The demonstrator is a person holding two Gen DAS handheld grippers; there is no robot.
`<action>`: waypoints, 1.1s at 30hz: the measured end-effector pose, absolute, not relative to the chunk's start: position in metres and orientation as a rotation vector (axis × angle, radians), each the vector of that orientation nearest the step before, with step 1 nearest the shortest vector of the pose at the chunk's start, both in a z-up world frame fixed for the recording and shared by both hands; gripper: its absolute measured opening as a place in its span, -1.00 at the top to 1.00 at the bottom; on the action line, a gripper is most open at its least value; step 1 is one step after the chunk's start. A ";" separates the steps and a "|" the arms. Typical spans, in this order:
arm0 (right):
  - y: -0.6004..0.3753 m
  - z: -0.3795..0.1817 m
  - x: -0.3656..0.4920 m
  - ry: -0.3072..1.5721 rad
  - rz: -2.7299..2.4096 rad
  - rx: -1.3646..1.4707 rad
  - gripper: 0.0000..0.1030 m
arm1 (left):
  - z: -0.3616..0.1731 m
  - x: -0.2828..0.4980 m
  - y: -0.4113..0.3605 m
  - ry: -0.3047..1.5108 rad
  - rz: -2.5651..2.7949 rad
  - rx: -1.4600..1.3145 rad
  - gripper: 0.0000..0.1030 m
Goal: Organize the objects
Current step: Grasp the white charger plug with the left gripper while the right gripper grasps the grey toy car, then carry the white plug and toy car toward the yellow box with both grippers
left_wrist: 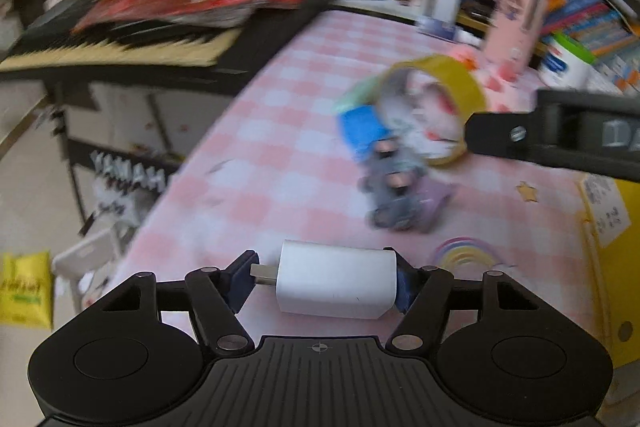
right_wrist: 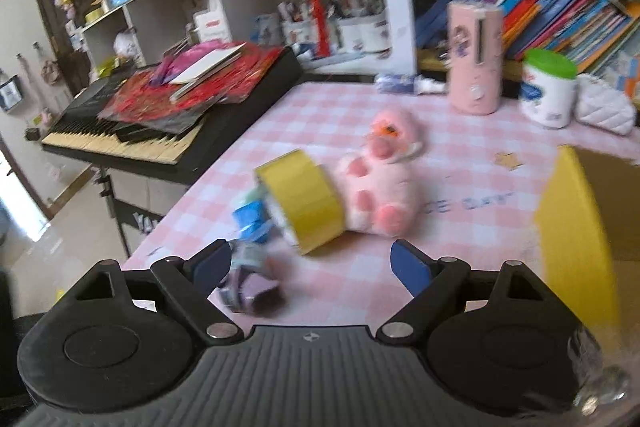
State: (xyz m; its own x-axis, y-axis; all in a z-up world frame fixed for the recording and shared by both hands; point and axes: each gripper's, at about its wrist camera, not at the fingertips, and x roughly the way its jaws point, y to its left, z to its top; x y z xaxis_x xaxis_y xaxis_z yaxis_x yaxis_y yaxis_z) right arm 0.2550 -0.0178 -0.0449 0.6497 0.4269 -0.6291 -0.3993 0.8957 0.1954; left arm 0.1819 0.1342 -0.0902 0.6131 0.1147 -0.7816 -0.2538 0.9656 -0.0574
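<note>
A white USB charger lies crosswise between the blue pads of my left gripper, low over the pink checked tablecloth; the pads touch its plug tip and its far end. Ahead lie a yellow tape roll, a blue item and a grey-purple toy. A pink plush lies behind the roll. My right gripper stands open just short of the roll, with the toy beside its left finger. One of its black fingers reaches in from the right.
A yellow cardboard box stands at the right edge. At the back stand a pink cylinder, a green-lidded white tub and shelves of books. A keyboard piled with red papers borders the table's left side.
</note>
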 end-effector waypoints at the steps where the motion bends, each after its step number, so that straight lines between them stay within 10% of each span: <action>1: -0.010 -0.048 0.257 0.735 0.486 0.038 -0.68 | -0.090 0.178 0.140 0.889 0.236 -0.174 -0.28; 11: 0.066 -0.091 0.279 0.835 0.556 -0.148 -0.45 | -0.079 0.144 0.172 0.880 0.374 -0.175 -0.29; 16: 0.074 -0.108 0.279 0.854 0.532 -0.196 0.06 | -0.065 0.137 0.174 0.847 0.368 -0.163 -0.28; 33: -0.012 -0.016 0.197 0.733 0.541 -0.011 0.06 | -0.004 0.098 0.148 0.706 0.163 -0.185 -0.28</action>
State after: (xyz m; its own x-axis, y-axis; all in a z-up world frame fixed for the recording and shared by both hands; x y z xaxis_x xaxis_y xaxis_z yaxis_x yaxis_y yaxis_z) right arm 0.1970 -0.0118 -0.0163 0.6133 0.4654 -0.6382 -0.4726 0.8636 0.1755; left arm 0.0979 0.1480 -0.0045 0.7494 0.0862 -0.6564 -0.2108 0.9709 -0.1132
